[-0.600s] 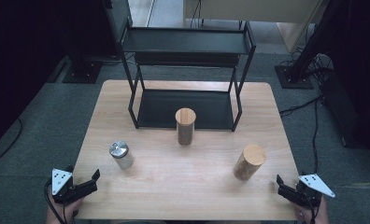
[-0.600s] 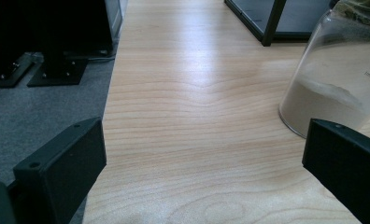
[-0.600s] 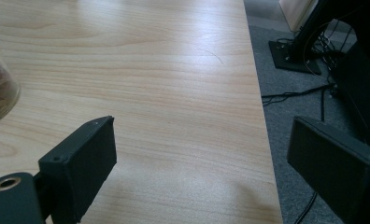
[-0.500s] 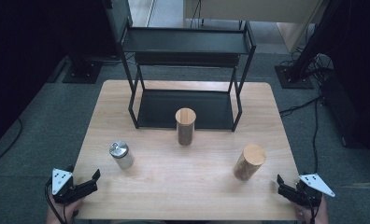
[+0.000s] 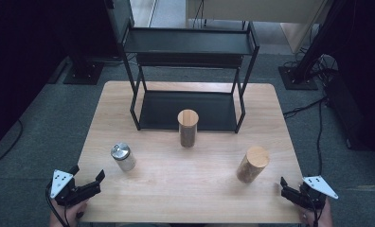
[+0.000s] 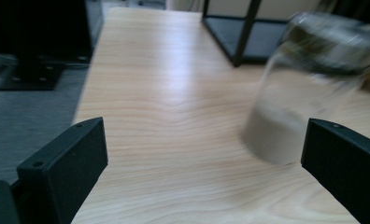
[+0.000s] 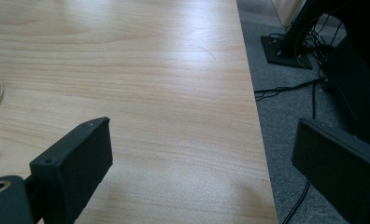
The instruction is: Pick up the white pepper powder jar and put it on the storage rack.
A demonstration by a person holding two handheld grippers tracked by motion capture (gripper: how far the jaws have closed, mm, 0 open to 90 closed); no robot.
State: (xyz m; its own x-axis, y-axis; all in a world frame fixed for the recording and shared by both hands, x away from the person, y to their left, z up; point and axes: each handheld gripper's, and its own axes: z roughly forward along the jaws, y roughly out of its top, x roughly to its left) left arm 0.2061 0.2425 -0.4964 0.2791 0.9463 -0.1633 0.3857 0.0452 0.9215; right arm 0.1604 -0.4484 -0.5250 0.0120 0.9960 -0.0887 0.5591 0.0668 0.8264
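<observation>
Near the front left part of the pale wooden table [image 5: 176,189] stands a small clear glass jar with a silver metal lid [image 5: 123,157], upright and untouched; in the left gripper view the jar [image 6: 304,93] appears blurred, just ahead of the right-hand jaw and not between the two. Close behind it, at the table's front left edge, a hand holds the black left gripper [image 5: 87,182], its jaws spread wide apart with only bare wood between them. Farther to the right, a light wooden cylinder [image 5: 253,164] leans at a tilt on the front right part of the table, well apart from the jar. Beyond it, at the front right edge, the other hand holds the black right gripper [image 5: 287,188], whose jaws also stand apart around nothing; the right gripper view looks past them along the table's right border to grey carpet and cables. Toward the middle of the table a second, taller wooden cylinder [image 5: 188,127] stands upright, just in front of the black metal two-tier shelf rack [image 5: 190,42] that occupies the back of the table.
</observation>
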